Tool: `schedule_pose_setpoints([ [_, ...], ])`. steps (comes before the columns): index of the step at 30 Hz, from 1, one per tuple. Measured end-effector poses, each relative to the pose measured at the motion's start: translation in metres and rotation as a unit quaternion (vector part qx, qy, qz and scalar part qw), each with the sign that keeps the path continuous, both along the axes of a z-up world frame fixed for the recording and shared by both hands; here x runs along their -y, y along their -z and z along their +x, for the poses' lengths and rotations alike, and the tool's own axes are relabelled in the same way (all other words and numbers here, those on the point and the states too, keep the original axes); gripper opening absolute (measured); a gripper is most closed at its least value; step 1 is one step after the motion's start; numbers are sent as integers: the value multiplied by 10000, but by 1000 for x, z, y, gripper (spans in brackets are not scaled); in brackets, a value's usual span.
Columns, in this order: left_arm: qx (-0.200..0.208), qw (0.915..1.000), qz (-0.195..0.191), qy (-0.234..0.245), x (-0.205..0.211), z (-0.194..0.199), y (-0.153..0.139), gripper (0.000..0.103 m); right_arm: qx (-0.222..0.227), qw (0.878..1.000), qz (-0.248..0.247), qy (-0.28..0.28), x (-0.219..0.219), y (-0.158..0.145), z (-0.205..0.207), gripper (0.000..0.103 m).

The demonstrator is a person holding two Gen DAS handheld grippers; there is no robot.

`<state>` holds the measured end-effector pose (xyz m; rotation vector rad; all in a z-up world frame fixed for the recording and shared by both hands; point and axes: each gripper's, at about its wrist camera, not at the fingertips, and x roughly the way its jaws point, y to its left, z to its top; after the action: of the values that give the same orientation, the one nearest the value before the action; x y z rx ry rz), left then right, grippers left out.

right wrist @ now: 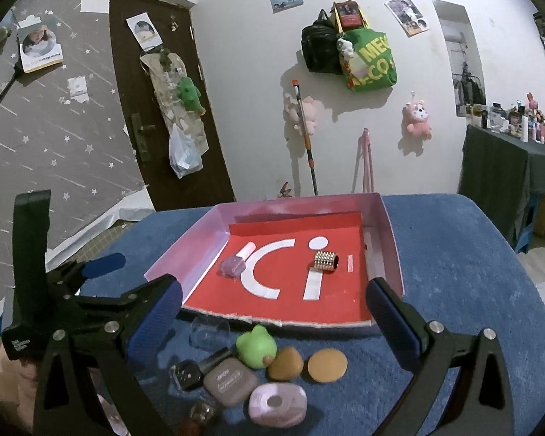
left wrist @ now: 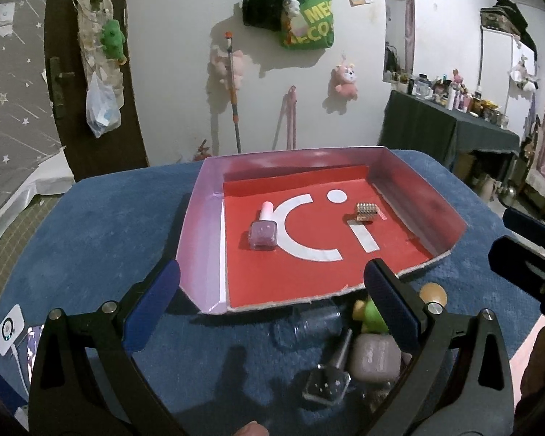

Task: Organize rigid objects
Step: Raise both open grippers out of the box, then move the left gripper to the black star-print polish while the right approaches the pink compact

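A shallow box (left wrist: 200,225) (right wrist: 185,250) with a red floor and pink walls lies on the blue table. In it lie a purple nail polish bottle (left wrist: 262,232) (right wrist: 234,263) and a gold studded cylinder (left wrist: 366,212) (right wrist: 326,261). In front of the box lie a clear cup (right wrist: 209,332) (left wrist: 305,323), a green frog toy (right wrist: 256,345), a dark nail polish bottle (right wrist: 194,370) (left wrist: 327,381), a grey-pink compact (right wrist: 230,381) (left wrist: 374,359), two tan sponges (right wrist: 327,365) and a pink tape roll (right wrist: 277,405). My left gripper (left wrist: 272,312) is open above these items. My right gripper (right wrist: 272,321) is open over them.
The blue cloth table (right wrist: 454,290) drops off at all sides. A dark door (right wrist: 163,109), hanging bags and plush toys are on the far wall. A cluttered dark table (left wrist: 454,123) stands at the right. A white device with a cable (left wrist: 9,327) lies at the left edge.
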<state>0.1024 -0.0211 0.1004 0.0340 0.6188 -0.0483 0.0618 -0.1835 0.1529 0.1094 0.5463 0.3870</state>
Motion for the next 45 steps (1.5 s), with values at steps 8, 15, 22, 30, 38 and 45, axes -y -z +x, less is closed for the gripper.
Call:
schedule_pose_setpoints([
  [8, -89, 9999, -105, 25, 1, -18, 8, 103, 158, 9997, -158, 21, -4, 2, -23, 103],
  [15, -204, 9997, -139, 42, 4, -28, 16, 103, 10, 9999, -114, -4, -3, 13, -33, 103],
  [22, -361, 9992, -195, 22, 2, -36, 26, 103, -120, 9999, -102, -37, -1, 23, -40, 103],
  [30, -532, 9982, -274, -64, -5, -44, 36, 103, -264, 9994, -193, -122, -8, 36, -48, 103],
  [38, -760, 9964, -356, -123, -10, -50, 53, 103, -497, 9984, -198, -197, -14, 49, -53, 103],
  [45, -986, 9941, -420, -177, -13, -53, 70, 103, -667, 9971, -308, -215, -17, 64, -58, 103],
])
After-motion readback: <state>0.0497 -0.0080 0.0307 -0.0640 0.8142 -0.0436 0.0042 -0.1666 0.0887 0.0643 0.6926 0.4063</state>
